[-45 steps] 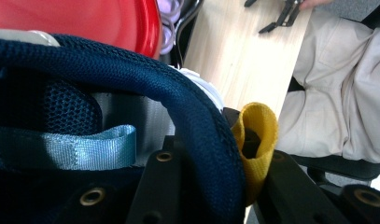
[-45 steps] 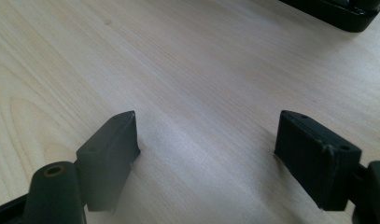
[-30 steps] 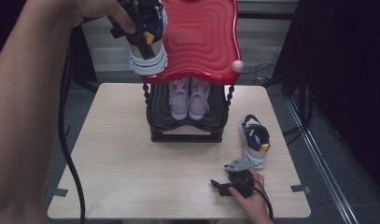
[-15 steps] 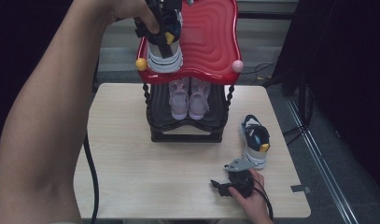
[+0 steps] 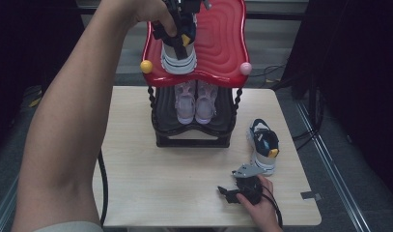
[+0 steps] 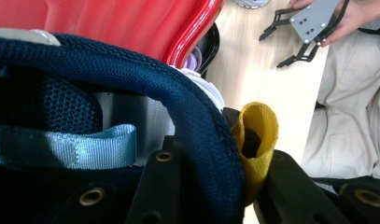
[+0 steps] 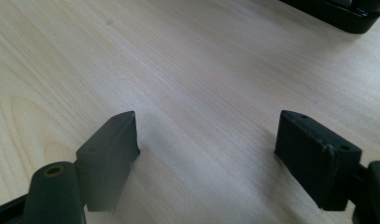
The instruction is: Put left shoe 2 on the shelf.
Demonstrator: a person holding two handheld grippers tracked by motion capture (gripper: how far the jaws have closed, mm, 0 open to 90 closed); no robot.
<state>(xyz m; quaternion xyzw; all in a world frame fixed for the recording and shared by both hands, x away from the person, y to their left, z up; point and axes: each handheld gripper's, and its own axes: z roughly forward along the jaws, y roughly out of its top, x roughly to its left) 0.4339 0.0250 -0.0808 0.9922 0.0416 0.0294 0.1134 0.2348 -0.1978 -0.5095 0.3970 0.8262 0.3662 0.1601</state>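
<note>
High view: a sneaker (image 5: 178, 54) with a navy mesh collar, white-and-grey sole and yellow heel loop sits on the red top shelf (image 5: 218, 43) of a rack at the desk's (image 5: 136, 169) far side. The left gripper (image 5: 180, 21) comes down from above and is clenched on its heel collar; in the left gripper view one jaw is inside the shoe and the other outside by the yellow loop (image 6: 255, 135). Its mate (image 5: 262, 145) lies on the desk just beyond the right gripper (image 5: 232, 189), whose jaws stand apart, holding nothing.
</note>
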